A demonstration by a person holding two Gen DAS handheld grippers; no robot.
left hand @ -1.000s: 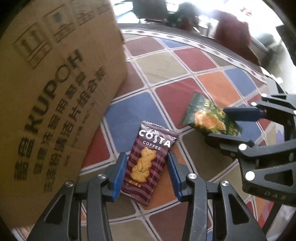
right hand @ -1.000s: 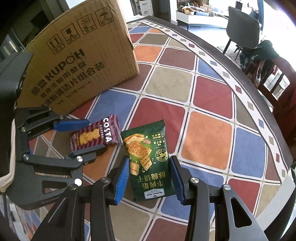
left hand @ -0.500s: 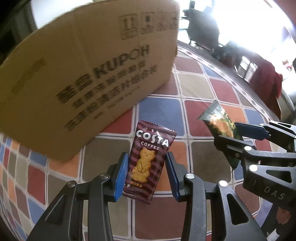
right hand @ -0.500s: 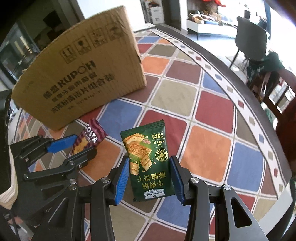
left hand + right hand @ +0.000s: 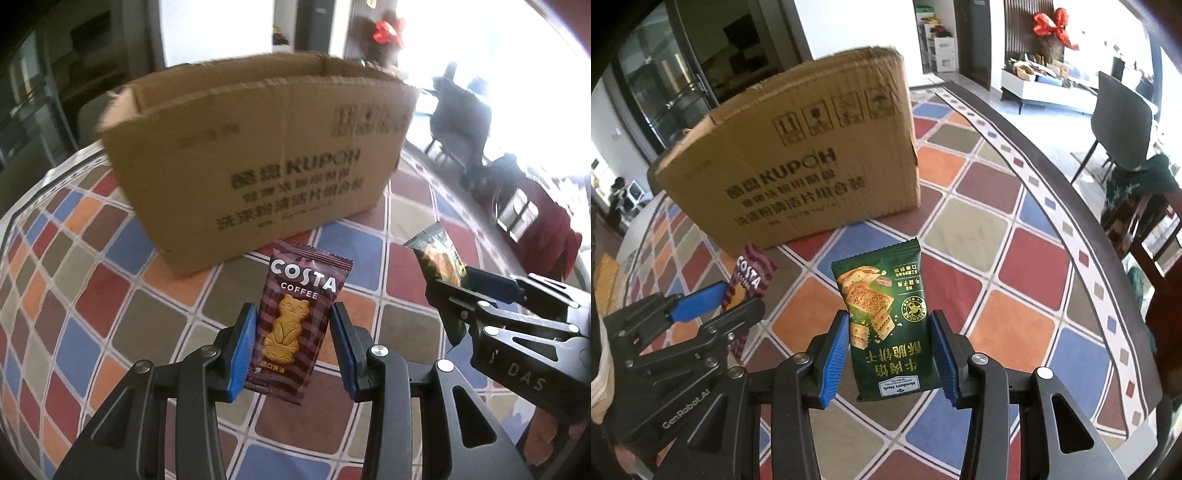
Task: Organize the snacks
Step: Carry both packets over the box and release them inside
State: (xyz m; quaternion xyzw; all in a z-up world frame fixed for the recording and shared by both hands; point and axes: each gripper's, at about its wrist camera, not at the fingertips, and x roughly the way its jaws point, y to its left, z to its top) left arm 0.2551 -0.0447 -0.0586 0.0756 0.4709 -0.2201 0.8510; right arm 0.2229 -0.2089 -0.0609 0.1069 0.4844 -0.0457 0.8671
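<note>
My left gripper is shut on a maroon Costa Coffee biscuit packet and holds it upright above the table. My right gripper is shut on a green cracker packet, also lifted. Each gripper shows in the other's view: the right gripper with the green packet, the left gripper with the Costa packet. An open-topped brown cardboard box printed KUPOH stands on the table beyond both packets; it also shows in the right wrist view. Its inside is hidden.
The round table has a cloth of coloured squares with a dark rim at the right. A dark chair stands past the rim, and a wooden chair with clothing is close to the edge. Room furniture is behind.
Both grippers have risen with their packets and tilted up, so the box top and its open rim now show. The box looks farther away and lower in both views.
</note>
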